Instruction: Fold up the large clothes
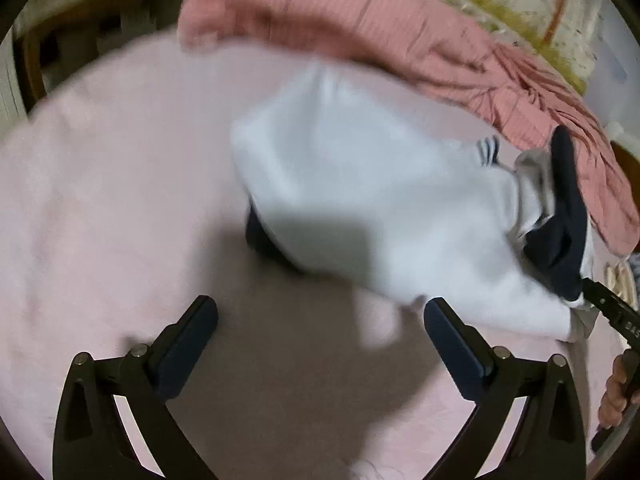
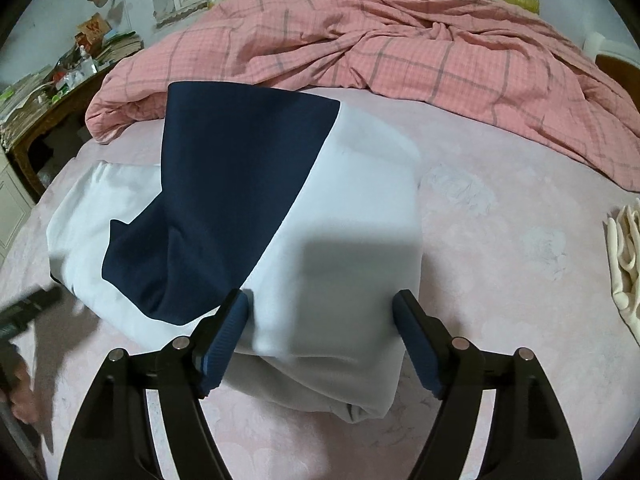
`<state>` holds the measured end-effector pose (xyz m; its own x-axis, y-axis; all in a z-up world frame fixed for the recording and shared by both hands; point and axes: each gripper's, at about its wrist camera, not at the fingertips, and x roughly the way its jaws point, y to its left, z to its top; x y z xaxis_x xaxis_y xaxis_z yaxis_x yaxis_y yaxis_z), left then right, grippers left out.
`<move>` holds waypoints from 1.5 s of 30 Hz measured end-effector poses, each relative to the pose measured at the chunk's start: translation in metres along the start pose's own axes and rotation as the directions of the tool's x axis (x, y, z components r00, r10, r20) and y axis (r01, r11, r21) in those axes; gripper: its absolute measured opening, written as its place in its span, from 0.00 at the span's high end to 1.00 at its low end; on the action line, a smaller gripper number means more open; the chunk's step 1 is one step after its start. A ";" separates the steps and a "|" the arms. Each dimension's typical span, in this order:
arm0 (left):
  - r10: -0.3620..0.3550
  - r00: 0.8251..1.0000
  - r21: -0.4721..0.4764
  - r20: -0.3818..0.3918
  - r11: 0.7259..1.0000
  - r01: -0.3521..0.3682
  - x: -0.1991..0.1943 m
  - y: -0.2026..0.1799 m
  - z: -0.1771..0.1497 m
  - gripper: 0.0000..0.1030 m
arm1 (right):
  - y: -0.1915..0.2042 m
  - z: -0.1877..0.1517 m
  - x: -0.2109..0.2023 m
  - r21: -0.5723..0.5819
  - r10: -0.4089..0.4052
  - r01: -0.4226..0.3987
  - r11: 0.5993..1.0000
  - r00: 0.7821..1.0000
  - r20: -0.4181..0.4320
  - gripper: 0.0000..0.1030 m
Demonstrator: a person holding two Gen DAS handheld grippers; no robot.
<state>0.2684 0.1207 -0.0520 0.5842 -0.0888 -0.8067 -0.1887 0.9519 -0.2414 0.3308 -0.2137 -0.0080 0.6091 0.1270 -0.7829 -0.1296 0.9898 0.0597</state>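
Left wrist view: left claw (image 1: 320,320) spread wide over bare pink sheet (image 1: 100,200), nothing between the pads, blurred. Garment (image 1: 360,184), white with navy panels, lies mid-bed just beyond its right finger. Right wrist view: right claw (image 2: 322,320) spread, straddling the garment's (image 2: 340,240) near white fold; left pad touches cloth, no pinch. Open sheet (image 2: 500,240) to the right. Plaid quilt (image 2: 380,48) heaped along the far edge; pale gloves (image 2: 624,256) at the right edge; cluttered desk (image 2: 48,92) past the left edge.

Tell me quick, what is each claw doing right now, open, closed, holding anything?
Left claw: open wide, nothing between its fingers, over the pink sheet.
Right claw: open, straddling the folded white and navy garment, pads not pressing it.
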 end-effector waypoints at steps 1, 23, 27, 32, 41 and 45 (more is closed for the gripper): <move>0.004 1.000 0.009 0.029 1.000 -0.004 0.001 -0.001 0.000 0.01 | 0.000 0.000 0.000 0.003 -0.002 0.002 1.000 1.000 0.002 0.24; -0.260 0.883 0.142 0.391 0.965 0.222 -0.062 -0.056 0.067 0.89 | -0.016 0.004 -0.010 0.157 0.455 -0.529 0.834 0.820 0.347 0.68; -0.366 0.835 0.271 0.411 0.924 0.271 -0.090 -0.104 0.057 0.90 | 0.012 0.006 0.043 0.162 0.434 -0.439 0.883 0.898 0.069 0.84; -0.498 0.782 0.398 0.374 0.848 0.349 -0.109 -0.162 0.042 0.90 | -0.012 0.013 0.024 0.279 0.406 -0.403 0.872 0.913 0.048 0.91; -0.580 0.790 0.564 0.200 0.727 0.391 -0.088 -0.269 0.006 0.91 | -0.129 0.008 -0.091 0.447 -0.008 -0.102 0.889 0.971 0.238 0.91; -0.551 0.831 0.532 0.075 0.727 0.434 -0.027 -0.289 -0.016 0.91 | -0.147 0.001 -0.075 0.501 -0.035 -0.081 0.862 0.975 0.217 0.91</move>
<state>0.2945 -0.1568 0.0305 0.6489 -0.5766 -0.4965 0.5365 0.8094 -0.2387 0.3053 -0.3686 0.0422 0.7687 0.1035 -0.6311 0.2311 0.8751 0.4251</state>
